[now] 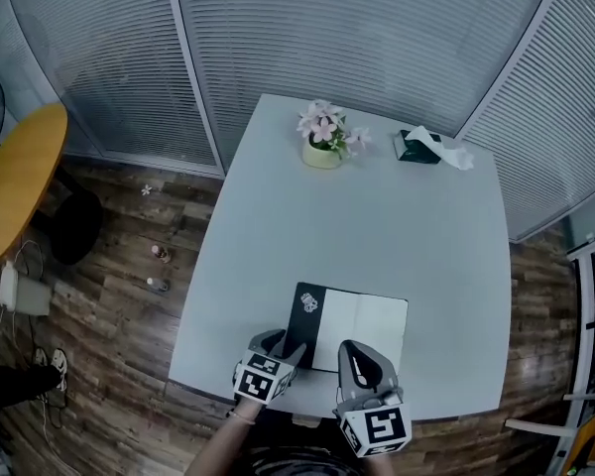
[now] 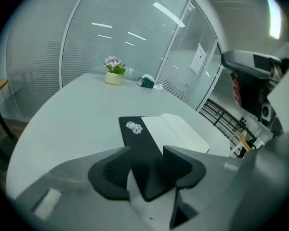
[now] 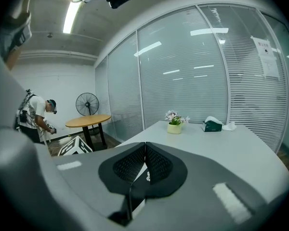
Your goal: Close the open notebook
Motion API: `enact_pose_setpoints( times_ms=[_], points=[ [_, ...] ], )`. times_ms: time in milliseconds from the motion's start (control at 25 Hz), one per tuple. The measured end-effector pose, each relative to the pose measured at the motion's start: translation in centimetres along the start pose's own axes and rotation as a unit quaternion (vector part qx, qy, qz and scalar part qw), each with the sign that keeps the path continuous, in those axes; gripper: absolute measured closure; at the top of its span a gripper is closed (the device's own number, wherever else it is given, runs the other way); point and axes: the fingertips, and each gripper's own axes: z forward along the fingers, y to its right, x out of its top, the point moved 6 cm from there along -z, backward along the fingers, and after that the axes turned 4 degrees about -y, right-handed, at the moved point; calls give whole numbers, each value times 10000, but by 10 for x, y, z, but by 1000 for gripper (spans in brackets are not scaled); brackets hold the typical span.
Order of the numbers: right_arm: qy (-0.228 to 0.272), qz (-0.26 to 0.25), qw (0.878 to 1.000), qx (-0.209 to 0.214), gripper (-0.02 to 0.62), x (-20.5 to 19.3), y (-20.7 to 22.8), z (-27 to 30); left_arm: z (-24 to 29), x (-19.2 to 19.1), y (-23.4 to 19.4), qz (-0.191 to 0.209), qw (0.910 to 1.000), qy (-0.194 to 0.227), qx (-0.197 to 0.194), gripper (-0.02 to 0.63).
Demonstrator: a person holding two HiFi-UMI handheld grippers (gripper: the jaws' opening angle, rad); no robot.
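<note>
- Lying open near the front edge of the desk (image 1: 377,236), the notebook (image 1: 367,317) shows a white page on the right and a black cover (image 1: 305,315) flat on the left; a small pale sticker (image 1: 309,303) sits on that cover
- Left hand-held gripper (image 1: 285,346) hangs over the cover's near end, tilted downward; in the left gripper view its jaws stand wide apart (image 2: 147,153) with the near corner of the black cover (image 2: 137,143) showing between them, the pads not pressing on it; beyond them lie the sticker (image 2: 134,127) and the white page (image 2: 173,131)
- Right hand-held gripper (image 1: 352,350) sits just beside the left one, over the near edge of the white page; in the right gripper view its pads meet at the tips (image 3: 145,146), nothing gripped; whether it touches the page I cannot tell
- Farther back on the desk, well apart from the notebook, stand a flower pot (image 1: 322,152) with pink blooms and, to its right, a green tissue box (image 1: 416,147)
- Glass walls with blinds run behind the desk; a round yellow table (image 1: 20,177) stands on the wooden floor at the left; a fan (image 3: 85,103) and a person (image 3: 36,114) show beyond it in the right gripper view
</note>
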Motion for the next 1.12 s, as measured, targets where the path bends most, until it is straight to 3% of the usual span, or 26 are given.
enact_pose_setpoints(
  times_ms=[280, 640, 880, 1120],
  points=[
    [-116, -21, 9998, 176, 593, -5, 11, 0, 16, -13, -5, -336, 9986, -280, 299, 377],
    [-131, 135, 9998, -16, 594, -13, 23, -6, 29, -24, -3, -752, 9954, -384, 450, 365],
    [-79, 201, 9997, -83, 593, -11, 32, -17, 27, -21, -8, -1283, 9908, -424, 109, 365],
    [6, 163, 9998, -126, 592, -9, 36, -23, 15, -15, -12, -1684, 9855, -111, -192, 379]
  ],
)
